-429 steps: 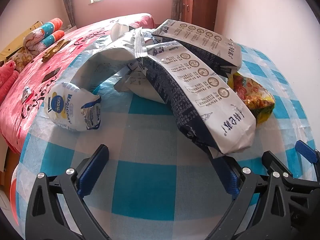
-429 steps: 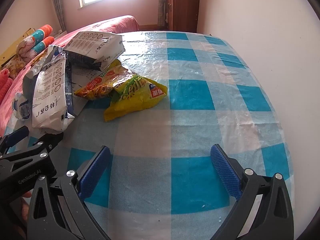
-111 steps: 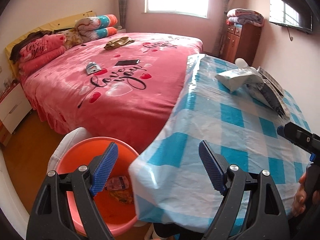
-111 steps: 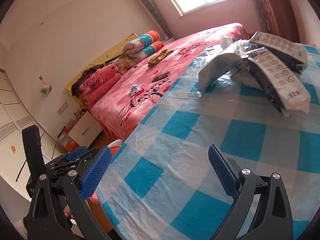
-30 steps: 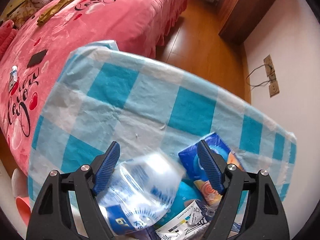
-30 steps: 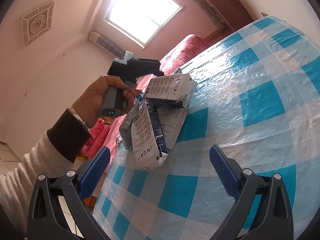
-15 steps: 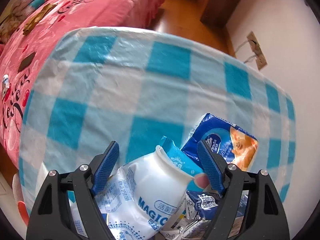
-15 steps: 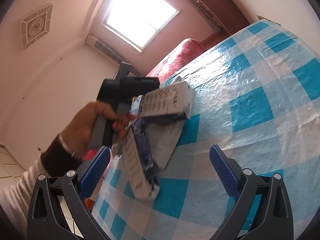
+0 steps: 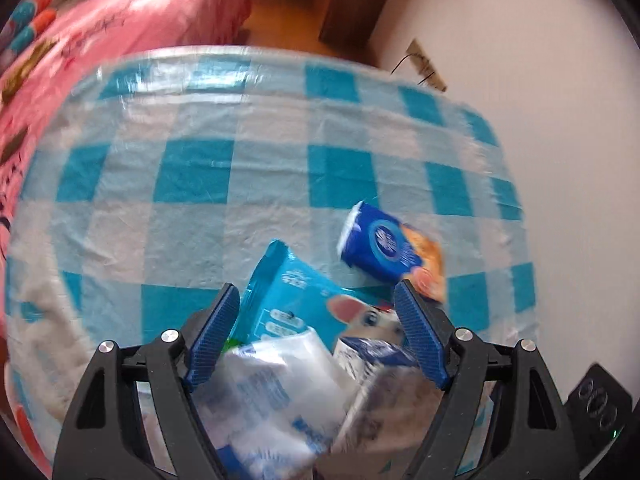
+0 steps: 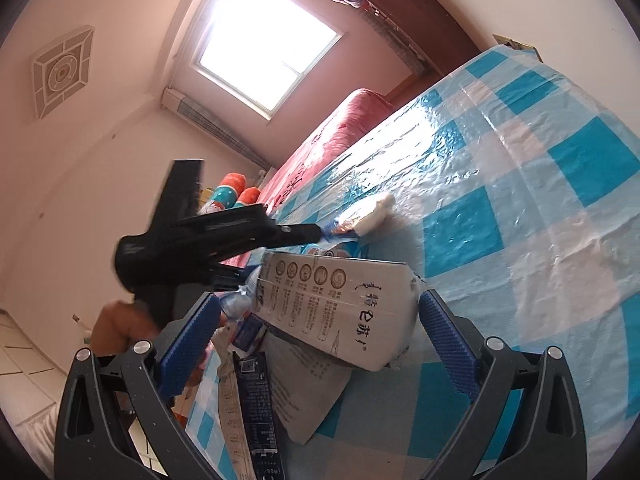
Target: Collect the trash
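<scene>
1. Tablecloth [image 9: 192, 176]: blue and white checks under a glossy film.
2. Bedspread [image 9: 132, 28]: pink with dark script.
3. Tissue pack [image 9: 384, 248]: dark blue, orange corner.
4. Wipes pouch [image 9: 288, 292]: light blue.
5. Large bag [image 10: 336, 304]: white with dark print.
6. Wardrobe [image 10: 416, 4]: brown.

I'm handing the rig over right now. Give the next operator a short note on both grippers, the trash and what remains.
Left gripper: open, empty, above the wrapper pile.
Right gripper: open, empty, low by the white carton pack.
On the checked table: light-blue wrapper, dark-blue tissue pack, clear plastic bag.
Done: cannot tell from these views.
Left: all of this trash; the bin is out of view.
</scene>
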A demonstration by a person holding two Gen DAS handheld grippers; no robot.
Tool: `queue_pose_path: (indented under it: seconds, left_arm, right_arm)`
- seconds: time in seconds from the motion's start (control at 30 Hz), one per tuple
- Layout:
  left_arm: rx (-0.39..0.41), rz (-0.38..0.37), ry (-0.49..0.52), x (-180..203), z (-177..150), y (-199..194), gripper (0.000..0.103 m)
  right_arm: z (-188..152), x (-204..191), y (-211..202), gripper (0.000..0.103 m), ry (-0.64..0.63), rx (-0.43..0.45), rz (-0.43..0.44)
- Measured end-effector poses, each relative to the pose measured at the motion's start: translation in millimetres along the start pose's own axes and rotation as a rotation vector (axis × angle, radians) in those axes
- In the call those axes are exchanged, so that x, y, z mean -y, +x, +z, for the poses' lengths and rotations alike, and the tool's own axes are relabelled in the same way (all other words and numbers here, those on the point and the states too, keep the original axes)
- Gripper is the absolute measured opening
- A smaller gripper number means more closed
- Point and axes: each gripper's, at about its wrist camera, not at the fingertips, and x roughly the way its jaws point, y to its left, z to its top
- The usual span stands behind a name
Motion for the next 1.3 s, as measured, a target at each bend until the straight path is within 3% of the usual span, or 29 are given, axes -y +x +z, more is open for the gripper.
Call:
queue_pose_path:
  seconds: [0.2, 0.37, 0.5, 0.7, 0.83, 1.03, 1.3]
  left_arm:
    - [0.124, 0.015, 0.023, -4.4, -9.1, -56.6, 0.081]
    - [0.197, 0.148, -0.023, -54.2, -26.1, -91.8, 0.083]
    - [0.205, 0.263, -0.144, -110.7, -43.3, -93.6, 0.083]
    - [0.193, 0.165, -0.354, -163.0, -62.0, -83.9, 0.083]
    - [0.187, 0.12, -0.377, -158.7, -64.8, -72.8, 0.083]
    - [0.193, 0.173, -0.386, -153.4, -58.4, -56.8, 0.083]
    - [0.164, 0.251, -0.302, -139.9, -49.0, -40.7, 0.085]
  right_arm:
    - [0.8, 1.9, 4.1, 0.098, 0.003, -0.014, 0.003]
    - [3.6, 4.8, 11.4, 0.098, 0.006, -0.039, 0.002]
    - [3.9, 2.5, 17.3, 0.098, -0.014, -0.054, -0.01]
    - [1.7, -7.1, 23.4, 0.098, -0.065, -0.068, -0.02]
    - [-1.5, -14.3, 26.7, 0.098, -0.1, -0.08, -0.021]
    - [-16.0, -34.3, 26.4, 0.098, -0.185, -0.106, -0.041]
    - [-39.8, -64.2, 38.5, 0.098, -0.327, -0.2, -0.015]
